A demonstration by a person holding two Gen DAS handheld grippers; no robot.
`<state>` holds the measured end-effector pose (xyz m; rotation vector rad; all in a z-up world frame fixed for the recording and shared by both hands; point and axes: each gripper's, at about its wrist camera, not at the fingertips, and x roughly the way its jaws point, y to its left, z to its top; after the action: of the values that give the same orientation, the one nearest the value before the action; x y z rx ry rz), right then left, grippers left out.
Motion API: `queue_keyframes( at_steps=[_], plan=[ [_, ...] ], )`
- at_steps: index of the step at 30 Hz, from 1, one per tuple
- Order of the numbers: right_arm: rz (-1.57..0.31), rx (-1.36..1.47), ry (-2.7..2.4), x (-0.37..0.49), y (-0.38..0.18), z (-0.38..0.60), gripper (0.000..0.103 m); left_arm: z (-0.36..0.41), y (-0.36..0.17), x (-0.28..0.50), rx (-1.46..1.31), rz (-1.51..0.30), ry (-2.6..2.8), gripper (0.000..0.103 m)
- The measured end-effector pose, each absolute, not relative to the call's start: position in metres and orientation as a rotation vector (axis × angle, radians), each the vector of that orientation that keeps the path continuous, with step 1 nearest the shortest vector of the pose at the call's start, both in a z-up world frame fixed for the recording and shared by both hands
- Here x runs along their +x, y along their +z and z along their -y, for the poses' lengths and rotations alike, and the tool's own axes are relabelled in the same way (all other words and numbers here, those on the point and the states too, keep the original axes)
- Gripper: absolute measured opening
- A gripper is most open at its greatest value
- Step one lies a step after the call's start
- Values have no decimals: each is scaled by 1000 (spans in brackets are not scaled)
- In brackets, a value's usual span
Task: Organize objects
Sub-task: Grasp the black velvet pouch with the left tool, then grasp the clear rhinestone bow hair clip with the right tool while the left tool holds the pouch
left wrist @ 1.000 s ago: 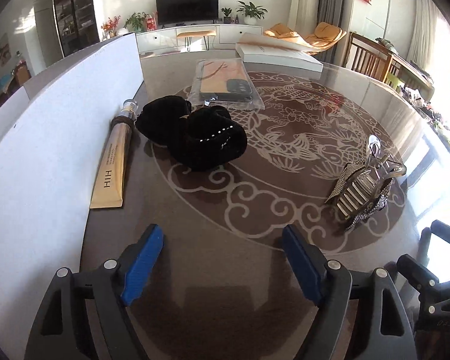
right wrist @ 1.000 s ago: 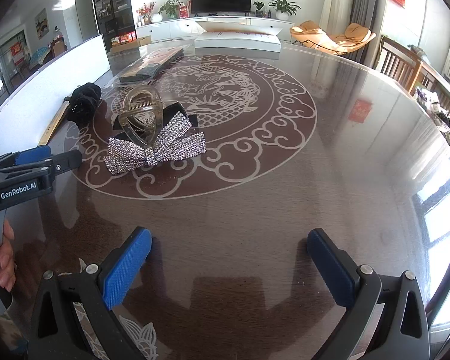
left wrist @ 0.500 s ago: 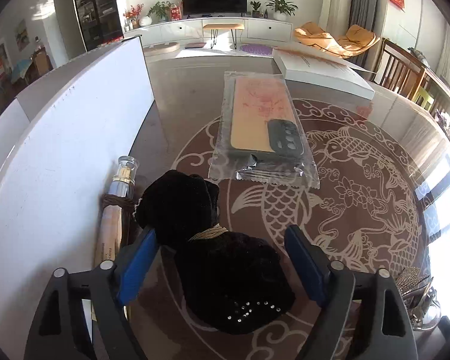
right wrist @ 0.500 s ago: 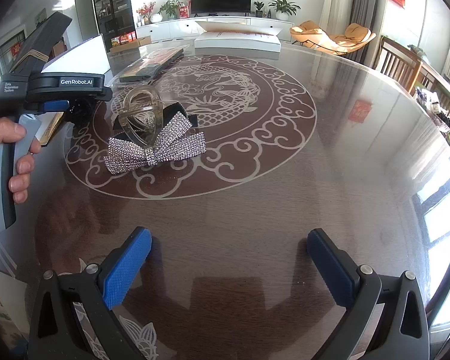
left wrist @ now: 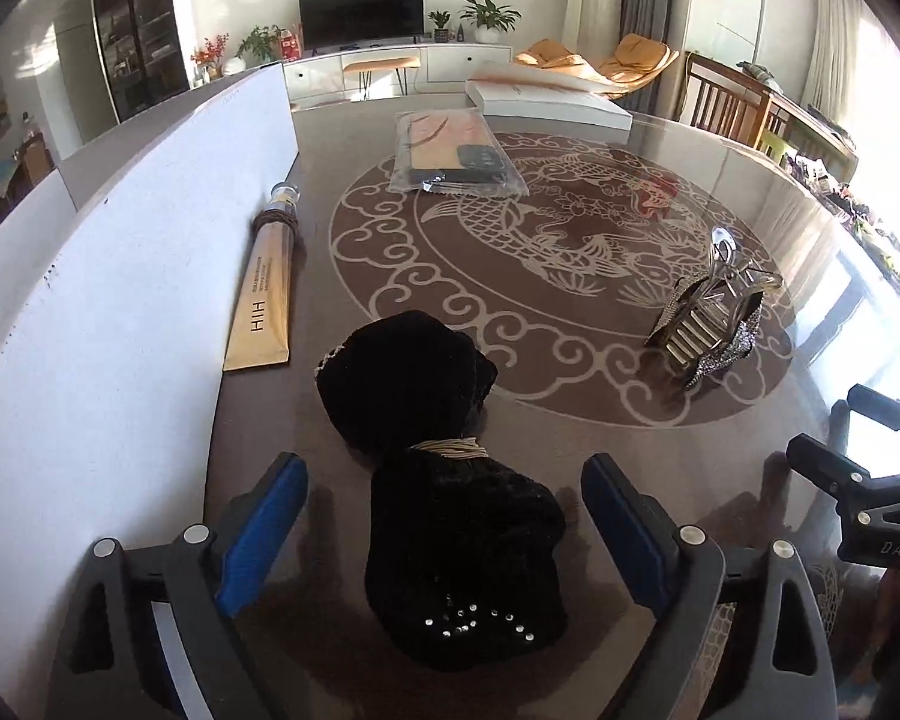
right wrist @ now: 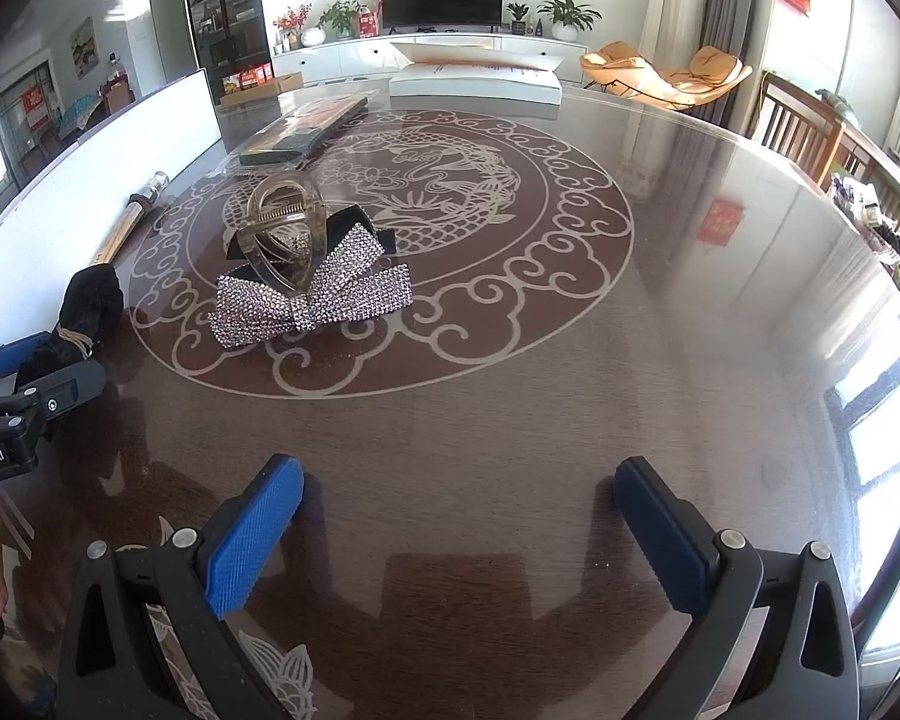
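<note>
Glass table (left wrist: 720, 192) | black velvet bow (left wrist: 444, 480), studded | left gripper (left wrist: 444, 516) opening, right gripper (right wrist: 459, 522) apart

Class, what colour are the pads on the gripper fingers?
Blue pads on dark grey fingers; clearest in the right wrist view.

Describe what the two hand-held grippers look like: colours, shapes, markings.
The left hand-held gripper and the right hand-held gripper match: dark grey plastic frames with triangular cut-outs and round silver screw heads, each ending in two fingers faced with blue textured pads. Seen from the side in the right wrist view, the left one's body bears white lettering ending "obot.AI". No cables or sleeves show.
</note>
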<state>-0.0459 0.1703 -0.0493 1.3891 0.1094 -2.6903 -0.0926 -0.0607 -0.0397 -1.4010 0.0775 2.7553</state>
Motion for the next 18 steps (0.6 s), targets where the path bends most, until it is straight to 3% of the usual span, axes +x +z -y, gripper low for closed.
queue_keyframes(
  at_steps=[4,5,6,8,10,12,15,18],
  plan=[
    [-109,1389,-2690,-46,-50,-170,103,56,-45,-107,-1432,-152,2753,97],
    [-109,1390,-2689,-46,-49,-171,103,58,-45,-108,-1425,-137,2754,86],
    [-107,1395,-2685,-46,-49,-170,103,60,-43,-107,-1407,-100,2753,60],
    [-7,1467,-2657,-48,-44,-171,103,64,-40,-99,-1395,-58,2760,35],
    [267,1448,-2570,-49,-32,-170,103,66,-41,-84,-1362,-66,2787,34],
    [406,1450,-2522,-59,-22,-157,103,66,-43,-67,-1329,-73,2821,34],
    [544,1542,-2505,-93,-24,-134,103,67,-42,-56,-1332,-53,2841,34],
    [530,1659,-2579,-127,-31,-114,103,69,-43,-53,-1331,-38,2834,34]
  ],
)
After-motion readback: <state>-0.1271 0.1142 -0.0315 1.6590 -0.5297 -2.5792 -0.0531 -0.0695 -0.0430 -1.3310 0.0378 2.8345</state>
